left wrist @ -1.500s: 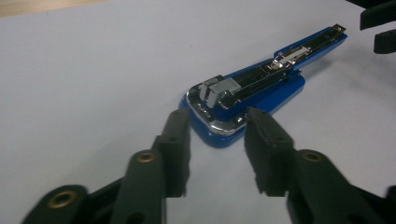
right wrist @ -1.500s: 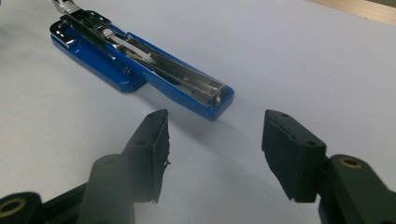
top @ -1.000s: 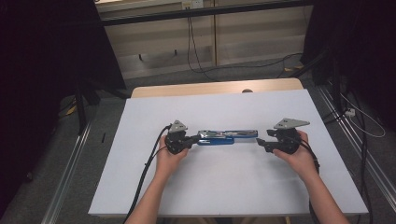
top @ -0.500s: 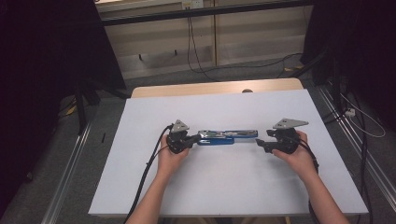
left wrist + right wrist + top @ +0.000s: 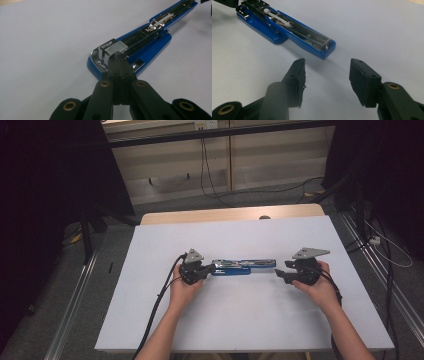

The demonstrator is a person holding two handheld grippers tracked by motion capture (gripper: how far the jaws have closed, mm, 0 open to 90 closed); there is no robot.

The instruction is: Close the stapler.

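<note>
A blue stapler [image 5: 243, 266] lies opened flat on the white table [image 5: 240, 320], its metal channel facing up. My left gripper [image 5: 207, 268] is at its left end. In the left gripper view the jaws [image 5: 118, 56] are shut, their tips against a grey block of staples [image 5: 115, 47] at the end of the stapler [image 5: 150, 42]. I cannot tell whether they pinch it. My right gripper [image 5: 278, 275] stands just off the stapler's right end. Its jaws [image 5: 327, 72] are open and have just been closing, with nothing between them. The stapler's blue tip [image 5: 325, 48] lies a little ahead of them.
The white table has a wooden strip [image 5: 230, 214] along its far edge. Metal rails [image 5: 75, 320] run along the floor on both sides. Cables [image 5: 215, 180] lie on the floor behind, and black cables [image 5: 160, 305] trail from the left gripper.
</note>
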